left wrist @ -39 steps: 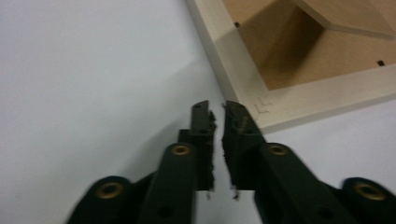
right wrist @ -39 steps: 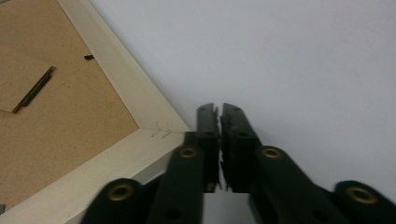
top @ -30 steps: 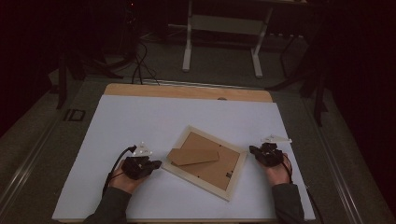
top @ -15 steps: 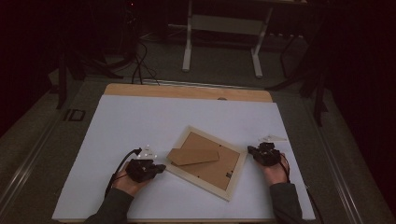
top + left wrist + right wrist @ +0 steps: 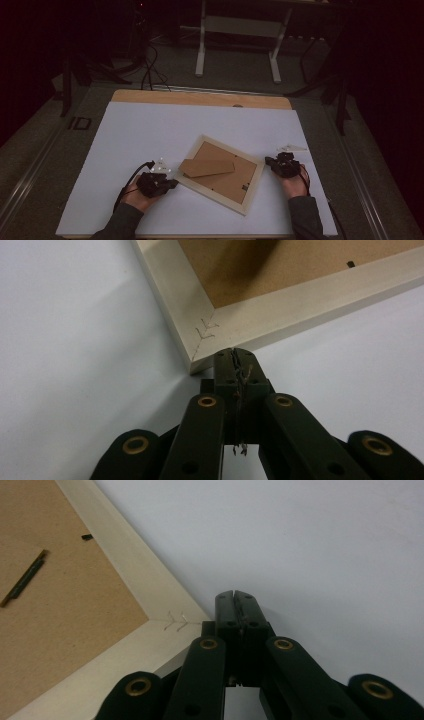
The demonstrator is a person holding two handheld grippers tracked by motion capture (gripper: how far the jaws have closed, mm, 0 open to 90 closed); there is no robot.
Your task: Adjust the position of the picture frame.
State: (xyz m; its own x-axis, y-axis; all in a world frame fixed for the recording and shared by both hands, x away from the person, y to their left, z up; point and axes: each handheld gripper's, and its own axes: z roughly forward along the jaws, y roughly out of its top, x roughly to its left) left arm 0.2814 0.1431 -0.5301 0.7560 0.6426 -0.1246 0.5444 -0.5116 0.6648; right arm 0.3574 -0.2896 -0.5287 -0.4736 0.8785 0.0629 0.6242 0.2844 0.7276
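- The picture frame (image 5: 220, 172) lay face down on the white table (image 5: 150, 130), near the front, turned at a slant.
- The left gripper (image 5: 235, 357) was closed and empty, its tip right by one frame corner.
- The right gripper (image 5: 235, 600) was closed and empty too, beside the opposite corner.

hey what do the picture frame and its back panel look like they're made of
The frame looks like pale, unpainted wood with a matte finish: faint grain, mitred corners and small V-shaped metal fasteners pressed into the joints. The back panel looks like brown fibreboard or stiff card: flat, dull and even in tone, with no grain. Its folded stand seems to be the same board. That's judged from looks only.
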